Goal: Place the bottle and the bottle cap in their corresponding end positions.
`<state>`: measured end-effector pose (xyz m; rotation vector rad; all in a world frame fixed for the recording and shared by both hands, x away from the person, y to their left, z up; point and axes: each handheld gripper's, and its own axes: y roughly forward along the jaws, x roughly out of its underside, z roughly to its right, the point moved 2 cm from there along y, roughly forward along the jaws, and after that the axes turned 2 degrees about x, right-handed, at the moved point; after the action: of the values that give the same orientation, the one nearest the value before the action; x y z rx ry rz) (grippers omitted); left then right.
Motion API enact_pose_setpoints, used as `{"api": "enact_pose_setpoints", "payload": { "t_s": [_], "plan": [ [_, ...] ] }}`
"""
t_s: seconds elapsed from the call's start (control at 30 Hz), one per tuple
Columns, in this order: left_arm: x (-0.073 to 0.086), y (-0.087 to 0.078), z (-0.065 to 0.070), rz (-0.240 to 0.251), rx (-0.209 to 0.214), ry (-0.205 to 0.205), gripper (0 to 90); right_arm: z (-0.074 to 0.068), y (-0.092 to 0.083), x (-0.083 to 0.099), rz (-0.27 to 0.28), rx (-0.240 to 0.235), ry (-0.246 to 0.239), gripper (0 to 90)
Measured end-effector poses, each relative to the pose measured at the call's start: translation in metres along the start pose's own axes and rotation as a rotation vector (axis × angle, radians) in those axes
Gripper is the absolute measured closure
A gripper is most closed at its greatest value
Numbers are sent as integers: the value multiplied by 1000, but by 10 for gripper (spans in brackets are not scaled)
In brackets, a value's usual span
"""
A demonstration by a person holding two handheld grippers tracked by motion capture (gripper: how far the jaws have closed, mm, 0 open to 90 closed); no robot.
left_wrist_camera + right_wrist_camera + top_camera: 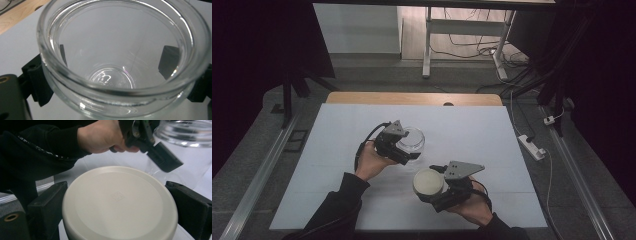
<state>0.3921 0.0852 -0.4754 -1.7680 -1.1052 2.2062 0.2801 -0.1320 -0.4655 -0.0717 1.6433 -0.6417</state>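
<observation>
In the high view, the left gripper clamps a clear glass jar near the middle of the white table, the jar standing upright with its open mouth up, so its axis runs vertical. Well apart from it, toward the person's side, the right gripper holds a round cream lid by its edge, flat face up and roughly level, just above the table. Both hands come in from the bottom in dark sleeves, and beyond the table a desk frame and loose cables lie on the floor. In the left gripper view, the jar sits between the two black jaws, one on each side and seen partly through the glass; they pinch its wall below the thick rim. The camera looks down into the mouth to the round base, a detail the high view is too far off to give. No label or writing can be read on the glass. In the right gripper view, the lid lies between the jaws, which press on its rim left and right. A small square embossed mark sits at its centre, too faint to read. Behind it are the left hand, its gripper and the jar, near the lid but apart from it.
</observation>
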Motion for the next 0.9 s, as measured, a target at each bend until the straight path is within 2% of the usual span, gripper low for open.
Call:
{"api": "enact_pose_setpoints", "payload": {
  "t_s": [0.3, 0.9],
  "plan": [
    [-2, 7, -8, 4, -15, 1, 75, -2, 13, 14, -47, 3, -1, 76],
    [-2, 25, -25, 2, -40, -6, 75, 2, 38, 25, -96, 9, -22, 76]
  ]
}}
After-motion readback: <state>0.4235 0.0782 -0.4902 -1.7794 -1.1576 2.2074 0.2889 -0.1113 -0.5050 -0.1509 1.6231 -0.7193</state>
